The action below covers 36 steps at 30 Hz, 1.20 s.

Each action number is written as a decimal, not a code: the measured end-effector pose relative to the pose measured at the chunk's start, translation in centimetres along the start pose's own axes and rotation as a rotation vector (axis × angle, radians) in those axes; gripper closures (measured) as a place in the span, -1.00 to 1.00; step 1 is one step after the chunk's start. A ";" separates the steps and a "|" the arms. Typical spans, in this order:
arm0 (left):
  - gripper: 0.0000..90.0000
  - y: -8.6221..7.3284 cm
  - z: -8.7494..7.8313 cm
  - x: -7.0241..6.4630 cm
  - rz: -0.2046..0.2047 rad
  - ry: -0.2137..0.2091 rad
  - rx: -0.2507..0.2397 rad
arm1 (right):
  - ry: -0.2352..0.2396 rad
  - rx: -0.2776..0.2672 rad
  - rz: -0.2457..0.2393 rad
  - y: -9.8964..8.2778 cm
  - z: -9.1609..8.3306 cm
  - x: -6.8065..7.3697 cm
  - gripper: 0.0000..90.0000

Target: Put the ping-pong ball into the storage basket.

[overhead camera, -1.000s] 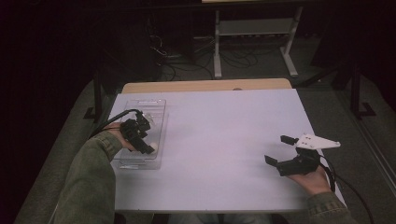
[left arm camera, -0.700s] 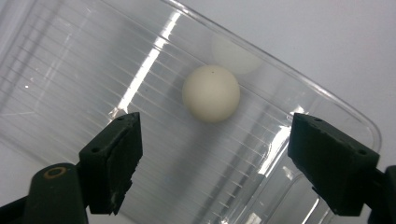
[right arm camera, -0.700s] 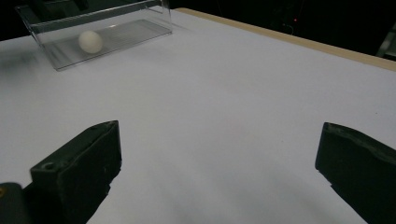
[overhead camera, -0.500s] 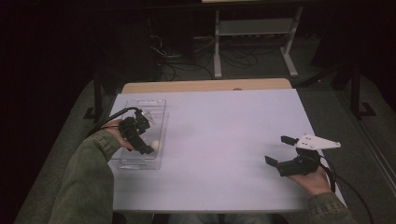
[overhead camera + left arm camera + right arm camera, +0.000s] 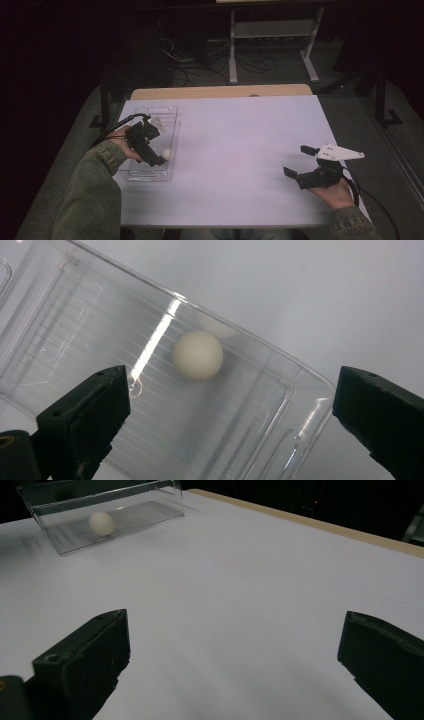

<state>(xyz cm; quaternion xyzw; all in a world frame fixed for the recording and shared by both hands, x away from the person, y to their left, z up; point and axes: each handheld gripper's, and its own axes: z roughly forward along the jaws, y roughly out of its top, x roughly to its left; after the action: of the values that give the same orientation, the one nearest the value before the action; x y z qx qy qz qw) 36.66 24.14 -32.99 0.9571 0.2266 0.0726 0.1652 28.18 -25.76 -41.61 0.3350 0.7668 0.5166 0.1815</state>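
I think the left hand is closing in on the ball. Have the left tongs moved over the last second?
Yes. The left tongs slid toward the near end of the clear tray, over the ball.

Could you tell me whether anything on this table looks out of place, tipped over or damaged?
Nothing stands out. The clear plastic rectangular tray lies flat on the white table with a small cream-white ball resting inside it. The left tongs hover open above the ball; the right tongs are open over bare tabletop.
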 end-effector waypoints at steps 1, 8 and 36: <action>-0.96 -0.1 0.0 -0.1 0.005 -0.001 -0.003 | 0.000 0.000 0.000 0.0 0.0 0.0 -1.00; -0.96 -0.5 0.3 -0.6 0.006 0.008 -0.035 | 0.001 0.000 0.000 0.0 0.0 0.0 -1.00; -1.00 -2.5 0.7 -2.9 -0.029 0.052 -0.203 | -0.001 0.002 -0.002 0.0 0.1 0.1 -1.00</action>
<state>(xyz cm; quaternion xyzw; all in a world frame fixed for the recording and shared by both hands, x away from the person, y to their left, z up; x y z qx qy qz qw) 33.18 24.77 -34.69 0.9298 0.2363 0.1176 0.2564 28.16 -25.66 -41.60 0.3349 0.7675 0.5154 0.1820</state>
